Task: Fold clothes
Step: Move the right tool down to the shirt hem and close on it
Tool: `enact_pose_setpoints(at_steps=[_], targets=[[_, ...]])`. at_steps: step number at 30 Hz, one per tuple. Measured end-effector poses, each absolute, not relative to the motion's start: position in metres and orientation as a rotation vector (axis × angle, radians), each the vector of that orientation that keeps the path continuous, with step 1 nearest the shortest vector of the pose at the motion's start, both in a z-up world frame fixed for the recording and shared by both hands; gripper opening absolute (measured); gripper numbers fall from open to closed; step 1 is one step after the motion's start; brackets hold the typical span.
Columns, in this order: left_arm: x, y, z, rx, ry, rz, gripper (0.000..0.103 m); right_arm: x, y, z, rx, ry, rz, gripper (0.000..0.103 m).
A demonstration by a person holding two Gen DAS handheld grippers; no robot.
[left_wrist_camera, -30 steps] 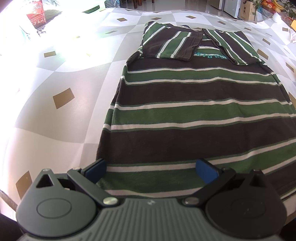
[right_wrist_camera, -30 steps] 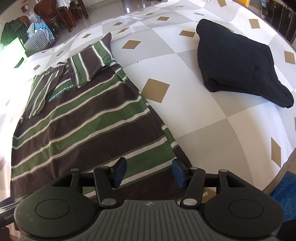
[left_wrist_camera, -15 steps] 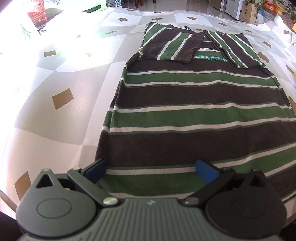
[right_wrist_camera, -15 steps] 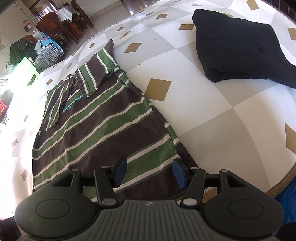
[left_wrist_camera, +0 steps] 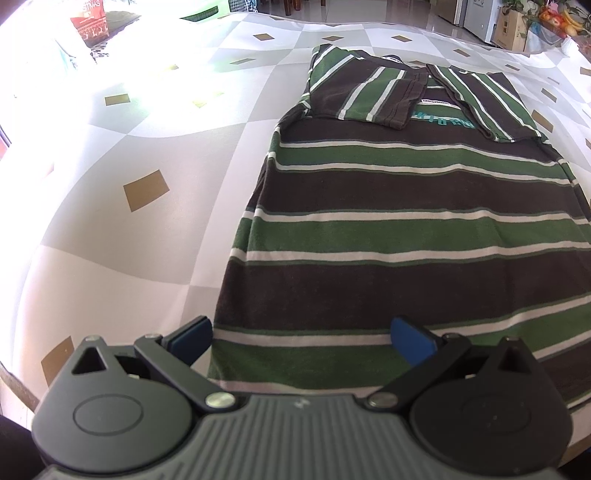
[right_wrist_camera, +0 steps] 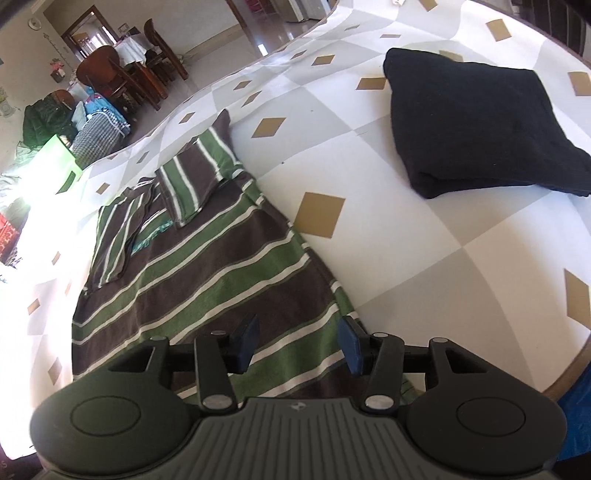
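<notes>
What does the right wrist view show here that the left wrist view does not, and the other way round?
Only the right wrist view shows the folded dark garment lying apart from the shirt, and the dining chairs in the room behind. Only the left wrist view shows the red printed bag and the cardboard box past the far edge. Both show the striped shirt flat on the patterned tablecloth, sleeves folded in, each open gripper, left and right, over its hem.
</notes>
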State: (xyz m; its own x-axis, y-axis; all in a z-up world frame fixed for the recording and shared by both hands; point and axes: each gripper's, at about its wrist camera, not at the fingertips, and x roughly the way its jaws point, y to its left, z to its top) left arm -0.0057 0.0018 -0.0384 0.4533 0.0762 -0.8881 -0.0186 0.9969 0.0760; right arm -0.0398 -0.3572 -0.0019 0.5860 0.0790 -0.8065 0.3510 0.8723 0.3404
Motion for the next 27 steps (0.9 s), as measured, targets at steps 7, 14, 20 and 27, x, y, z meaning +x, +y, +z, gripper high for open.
enact_pose_setpoints(at_steps=[7, 14, 20, 27], targets=[[-0.005, 0.002, -0.039, 0.061, 1.112, 0.059, 0.103, -0.035, -0.361, -0.013, 0.488, 0.984, -0.193, 0.052], [-0.006, 0.004, -0.042, 0.032, 1.122, 0.04, 0.103, -0.03, -0.34, -0.018, 0.47, 0.987, -0.08, 0.053], [-0.005, 0.018, -0.037, -0.05, 1.141, 0.045, 0.103, -0.023, -0.314, -0.017, 0.381, 1.004, -0.051, 0.053], [-0.005, 0.054, -0.026, -0.12, 1.122, 0.087, 0.103, -0.016, -0.294, -0.017, 0.271, 1.021, -0.104, 0.053]])
